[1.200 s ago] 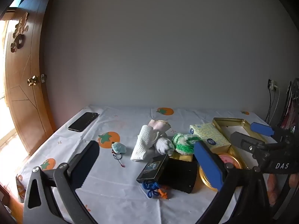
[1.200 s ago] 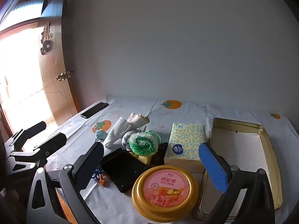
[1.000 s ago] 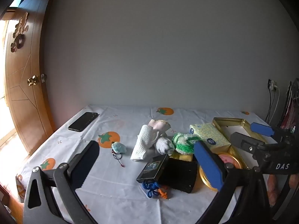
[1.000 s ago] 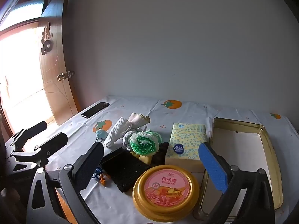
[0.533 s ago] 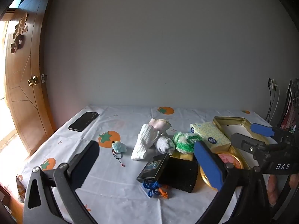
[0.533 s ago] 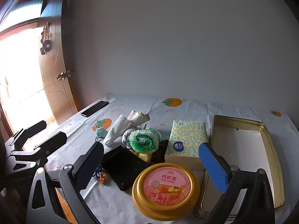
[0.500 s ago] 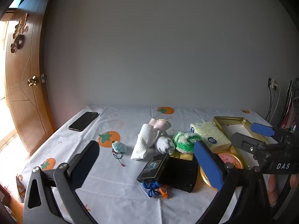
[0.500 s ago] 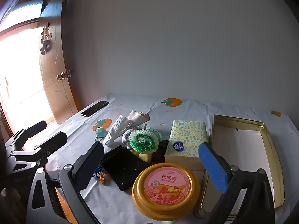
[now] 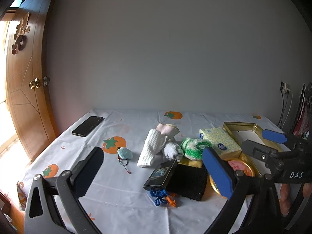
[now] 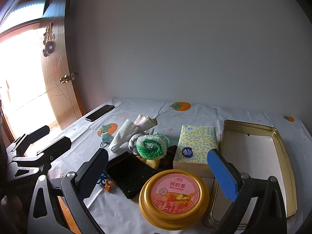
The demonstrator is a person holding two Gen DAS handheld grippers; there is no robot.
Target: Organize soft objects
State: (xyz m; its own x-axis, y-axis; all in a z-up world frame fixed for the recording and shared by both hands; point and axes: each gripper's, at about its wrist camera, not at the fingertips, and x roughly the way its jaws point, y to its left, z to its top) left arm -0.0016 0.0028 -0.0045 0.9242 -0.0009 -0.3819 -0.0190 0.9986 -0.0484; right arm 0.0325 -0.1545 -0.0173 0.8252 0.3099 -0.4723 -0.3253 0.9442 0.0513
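Green scrubber [image 10: 151,145] ahead of right gripper [image 10: 158,172] | both grippers, left gripper [image 9: 154,172] included, gaping, empty

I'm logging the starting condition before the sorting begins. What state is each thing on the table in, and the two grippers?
left gripper: open, empty, above the table.
right gripper: open, empty.
gold tin tray: lidless, nothing in it.
round gold tin: lid on.
tissue pack: lying flat, sealed.
green scrubber: heaped on the cloth pile.
white mesh glove: lying limp.
phone: screen dark.
black knit cloth: lying flat.
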